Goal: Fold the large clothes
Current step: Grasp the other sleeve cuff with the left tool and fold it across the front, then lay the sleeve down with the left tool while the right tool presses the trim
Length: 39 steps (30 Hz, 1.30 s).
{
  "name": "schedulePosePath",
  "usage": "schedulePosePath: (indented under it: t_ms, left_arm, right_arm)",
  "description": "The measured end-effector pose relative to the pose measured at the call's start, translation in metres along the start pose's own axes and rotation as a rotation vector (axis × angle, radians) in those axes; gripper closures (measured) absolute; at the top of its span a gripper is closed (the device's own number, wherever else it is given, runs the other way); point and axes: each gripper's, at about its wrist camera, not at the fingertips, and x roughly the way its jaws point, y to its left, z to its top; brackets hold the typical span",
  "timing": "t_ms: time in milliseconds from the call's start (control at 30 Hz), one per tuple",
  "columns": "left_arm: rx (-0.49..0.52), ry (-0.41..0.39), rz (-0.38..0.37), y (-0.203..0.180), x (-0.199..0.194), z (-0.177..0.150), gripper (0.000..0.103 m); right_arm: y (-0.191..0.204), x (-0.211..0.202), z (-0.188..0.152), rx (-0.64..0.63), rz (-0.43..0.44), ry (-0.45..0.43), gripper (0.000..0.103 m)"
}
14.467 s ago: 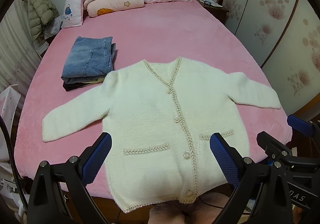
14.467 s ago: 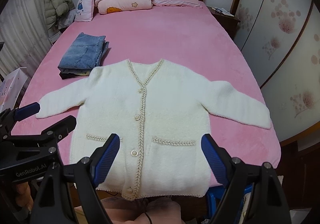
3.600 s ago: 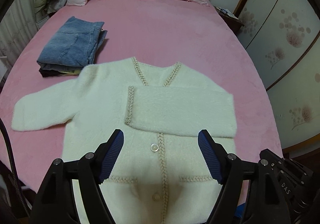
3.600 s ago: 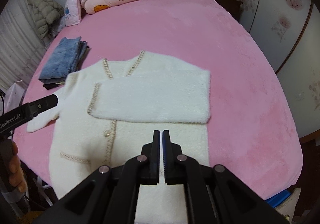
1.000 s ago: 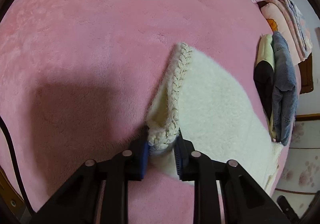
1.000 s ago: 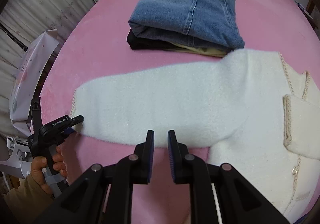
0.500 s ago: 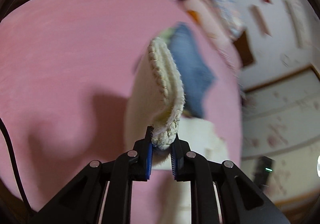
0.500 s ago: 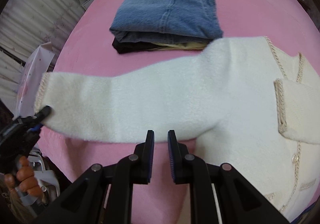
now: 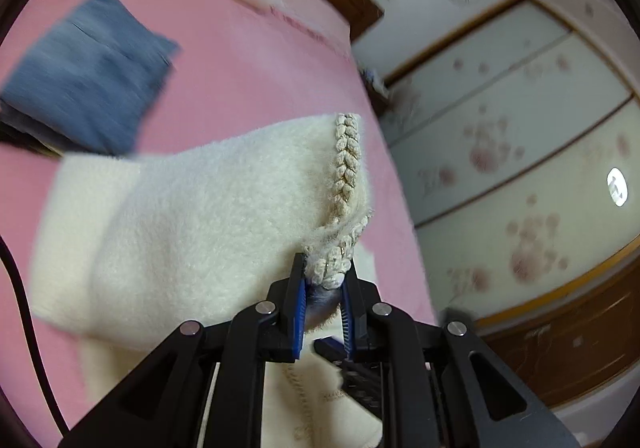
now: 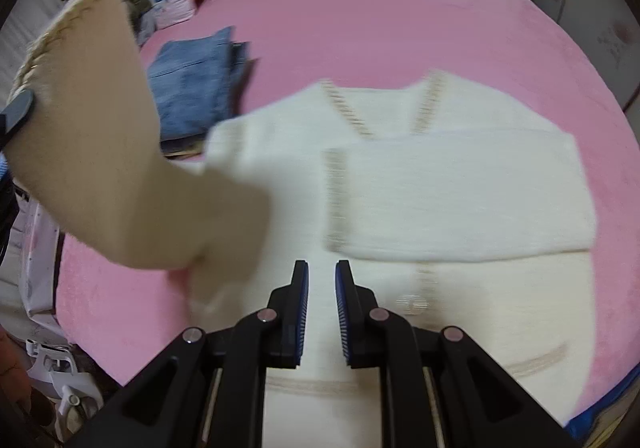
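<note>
Cardigan (image 10: pixel 460 184) body only rightward

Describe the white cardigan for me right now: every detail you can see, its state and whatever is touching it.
The cardigan is fluffy cream-white knit with braided beige trim along the V-neck, front edge and pockets, plus a round button. It lies front up on the pink bed. One sleeve is folded flat across the chest. The other sleeve is lifted off the bed, its braided cuff pinched in the left gripper jaws. The right gripper hovers above the body, holding nothing. Folded jeans sit beside its shoulder.
</note>
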Motion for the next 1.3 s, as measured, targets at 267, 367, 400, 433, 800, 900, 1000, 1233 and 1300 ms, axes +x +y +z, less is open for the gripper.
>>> schedulePosePath:
  t_ms: [267, 367, 400, 433, 800, 900, 1000, 1233, 1300]
  left_arm:
    - [-0.122, 0.317, 0.199, -0.006, 0.18, -0.091, 0.074]
    - [-0.163, 0.33, 0.221, -0.006, 0.179, -0.105, 0.061]
    - [-0.147, 0.309, 0.235, -0.012, 0.172, -0.101, 0.052]
    - [-0.118, 0.27, 0.264, -0.015, 0.157, -0.095, 0.043]
    - [-0.222, -0.013, 0.673, 0.087, 0.004, -0.085, 0.024]
    - [-0.301, -0.031, 0.726, 0.12, -0.002, -0.096, 0.024]
    - [-0.328, -0.026, 0.739, 0.136, -0.002, -0.103, 0.024]
    - [-0.292, 0.0, 0.736, 0.137, 0.026, -0.095, 0.024]
    - [-0.282, -0.001, 0.736, 0.134, 0.035, -0.092, 0.024]
  right_arm:
    - [-0.106, 0.009, -0.003, -0.055, -0.056, 0.056, 0.089]
    - [-0.123, 0.013, 0.001, -0.049, -0.026, 0.047, 0.089]
    - [-0.126, 0.015, 0.003, -0.046, -0.015, 0.044, 0.088]
    - [-0.127, 0.018, 0.005, -0.041, -0.005, 0.041, 0.082]
    - [-0.125, 0.074, 0.048, 0.003, 0.112, 0.036, 0.072]
    - [-0.129, 0.096, 0.058, 0.012, 0.125, 0.063, 0.072]
    - [-0.127, 0.116, 0.065, -0.005, 0.131, 0.073, 0.072]
    - [-0.111, 0.134, 0.061, -0.012, 0.088, 0.059, 0.076]
    - [-0.098, 0.124, 0.059, -0.077, 0.084, 0.063, 0.088]
